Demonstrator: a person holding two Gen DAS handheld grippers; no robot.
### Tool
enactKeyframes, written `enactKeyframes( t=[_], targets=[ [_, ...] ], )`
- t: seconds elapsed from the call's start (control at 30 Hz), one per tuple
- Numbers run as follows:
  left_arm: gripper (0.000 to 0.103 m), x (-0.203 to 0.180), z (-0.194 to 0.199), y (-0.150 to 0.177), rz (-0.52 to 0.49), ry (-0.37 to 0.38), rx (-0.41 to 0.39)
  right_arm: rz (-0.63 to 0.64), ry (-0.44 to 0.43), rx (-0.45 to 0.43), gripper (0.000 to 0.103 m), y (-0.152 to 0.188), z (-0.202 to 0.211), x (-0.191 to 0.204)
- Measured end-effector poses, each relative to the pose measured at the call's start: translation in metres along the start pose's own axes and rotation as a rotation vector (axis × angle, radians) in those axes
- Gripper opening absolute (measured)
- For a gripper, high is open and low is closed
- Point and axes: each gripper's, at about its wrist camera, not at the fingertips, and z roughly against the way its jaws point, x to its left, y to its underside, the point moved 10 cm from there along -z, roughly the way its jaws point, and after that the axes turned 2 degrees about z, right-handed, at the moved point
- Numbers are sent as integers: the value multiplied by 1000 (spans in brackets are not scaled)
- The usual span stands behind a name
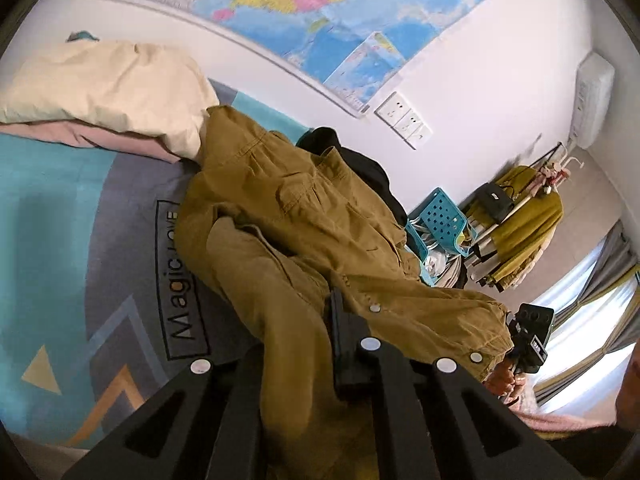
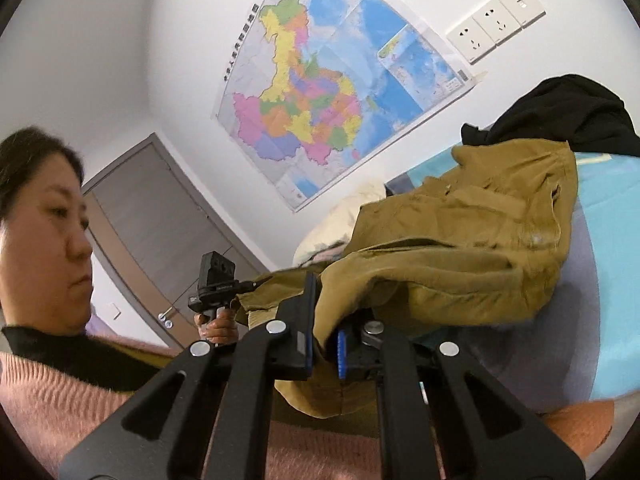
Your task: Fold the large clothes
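Note:
A mustard-brown jacket (image 1: 304, 216) lies crumpled on the bed, and its near edge is lifted off the cover. In the left wrist view my left gripper (image 1: 322, 316) is shut on a fold of the jacket's edge, which drapes over one finger. At the right of that view my right gripper (image 1: 530, 338) pinches the snap-button hem. The right wrist view shows my right gripper (image 2: 324, 316) shut on the jacket (image 2: 452, 248), with fabric hanging between the blue-padded fingers. My left gripper (image 2: 250, 284) grips the jacket's other end, held by a hand.
A grey and teal bed cover (image 1: 60, 200) lies under the jacket. A cream pillow (image 1: 104, 88) and a black garment (image 1: 360, 164) sit behind it by the wall. A blue basket (image 1: 440, 216) and a clothes rack (image 1: 520, 216) stand beyond the bed. A person in a pink sweater (image 2: 60, 400) is close.

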Motion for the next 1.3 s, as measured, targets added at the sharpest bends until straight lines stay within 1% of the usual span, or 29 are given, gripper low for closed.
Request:
enactKeyframes(
  t=[0.13,0.4,0.53,0.6,0.67,0.7,0.73,0.8,0.83,0.9,0.93,1.0,1.13,1.3],
  targets=[
    [6,-6,2,-24,-34,-2,-11,-7,-2,-24,8,-26,-12,-6],
    [8,-21,-13,-88,-60,-20,17,-43,19,-49,9,-90,-32,-33],
    [8,-26,-25,-116,-76,-34,18,-75,21,-70,9,-122,-44,-55],
    [9,-25,-36,-133,-74,-47,29,-85,39,-74,9,-137,-53,-70],
    [9,-20,-48,-148,-62,-76,39,-106,39,-74,9,-147,-59,-82],
    [9,-19,-54,-155,-57,-82,47,-110,57,-75,9,-154,-64,-91],
    [9,-18,-58,-159,-53,-85,54,-135,57,-77,9,-159,-68,-99],
    [9,-13,-70,-171,-35,-95,67,-138,71,-71,9,-166,-74,-110],
    [9,-11,-76,-176,-29,-92,77,-156,85,-72,9,-169,-77,-120],
    [9,-3,-91,-186,-6,-103,97,-203,81,-69,9,-174,-84,-135],
    [9,0,-99,-190,3,-110,111,-206,103,-64,9,-176,-87,-144],
    [9,8,-112,-197,14,-140,133,-249,114,-56,9,-177,-95,-161],
    [10,23,-137,-205,32,-194,175,-269,174,-27,9,-179,-110,-190],
    [12,43,-166,-214,84,-245,230,-346,225,2,9,-173,-125,-227]
  ],
)
